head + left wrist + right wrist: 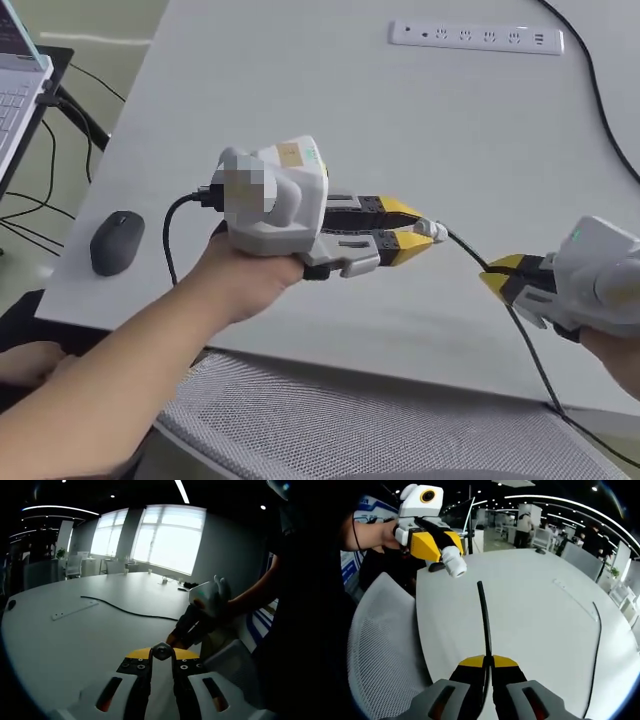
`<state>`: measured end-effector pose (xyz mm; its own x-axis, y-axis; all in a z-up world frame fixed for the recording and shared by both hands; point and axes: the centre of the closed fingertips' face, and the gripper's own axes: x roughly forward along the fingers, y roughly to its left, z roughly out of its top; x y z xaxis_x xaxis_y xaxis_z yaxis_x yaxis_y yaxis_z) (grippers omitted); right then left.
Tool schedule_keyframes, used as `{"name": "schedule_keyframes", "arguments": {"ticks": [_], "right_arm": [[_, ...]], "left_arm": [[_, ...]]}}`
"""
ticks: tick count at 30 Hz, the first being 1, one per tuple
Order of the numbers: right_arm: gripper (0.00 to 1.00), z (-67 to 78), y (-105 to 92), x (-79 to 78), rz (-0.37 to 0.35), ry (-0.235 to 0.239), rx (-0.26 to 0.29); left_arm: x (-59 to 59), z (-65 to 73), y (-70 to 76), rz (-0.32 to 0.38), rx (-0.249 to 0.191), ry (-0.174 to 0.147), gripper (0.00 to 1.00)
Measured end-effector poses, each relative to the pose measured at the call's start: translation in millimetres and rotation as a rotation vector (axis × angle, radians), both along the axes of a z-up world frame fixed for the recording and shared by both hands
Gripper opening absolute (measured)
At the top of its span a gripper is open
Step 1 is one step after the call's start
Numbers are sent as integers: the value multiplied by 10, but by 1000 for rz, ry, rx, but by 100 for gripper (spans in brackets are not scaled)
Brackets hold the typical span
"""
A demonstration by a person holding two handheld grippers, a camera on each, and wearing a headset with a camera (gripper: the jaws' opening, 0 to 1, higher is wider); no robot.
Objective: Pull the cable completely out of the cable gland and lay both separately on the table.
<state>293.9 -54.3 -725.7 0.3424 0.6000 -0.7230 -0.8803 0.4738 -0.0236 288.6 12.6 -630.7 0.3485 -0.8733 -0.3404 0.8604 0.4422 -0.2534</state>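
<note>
1. The left tongs (412, 232) are clamped on the white cable gland (431, 230) and hold it in the air above the bench (300, 110), near its front edge.
2. The right tongs (503, 276) are closed on the black cable (528, 345) a little behind its free end. The rest of the cable trails off the front edge over a mesh chair (330, 430).
3. In the right gripper view, the cable's end sticks straight out from the right tongs. Its tip is just beside the gland's mouth but apart from it (the head view is too flat to show that gap).
4. The cable's long axis runs roughly along the line between the two tongs, with the gland on the left-hand side of the tip.
5. The cable looks to be out of the gland, so the next move probably means drawing the hands apart along that line. Each piece would then be lowered to its own patch of bench, the left hand being nearer the open surface.
</note>
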Motion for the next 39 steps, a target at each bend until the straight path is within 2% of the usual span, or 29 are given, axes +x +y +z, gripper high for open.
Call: {"name": "schedule_keyframes", "arguments": {"ticks": [12, 18, 24, 31, 39], "right_arm": [[0, 68, 51, -5, 9, -15, -32], [0, 107, 148, 86, 11, -26, -41], [0, 175, 383, 233, 43, -51, -56], [0, 208, 687, 394, 91, -59, -72], [0, 179, 1037, 469, 159, -54, -94]], "left_arm": [[-53, -5, 43, -2, -6, -4, 15], [-64, -57, 130, 9, -15, -1, 15], [-94, -191, 271, 18, -7, 16, 15], [-119, -322, 412, 27, 16, 27, 15], [-134, -518, 548, 47, 29, 46, 15]]}}
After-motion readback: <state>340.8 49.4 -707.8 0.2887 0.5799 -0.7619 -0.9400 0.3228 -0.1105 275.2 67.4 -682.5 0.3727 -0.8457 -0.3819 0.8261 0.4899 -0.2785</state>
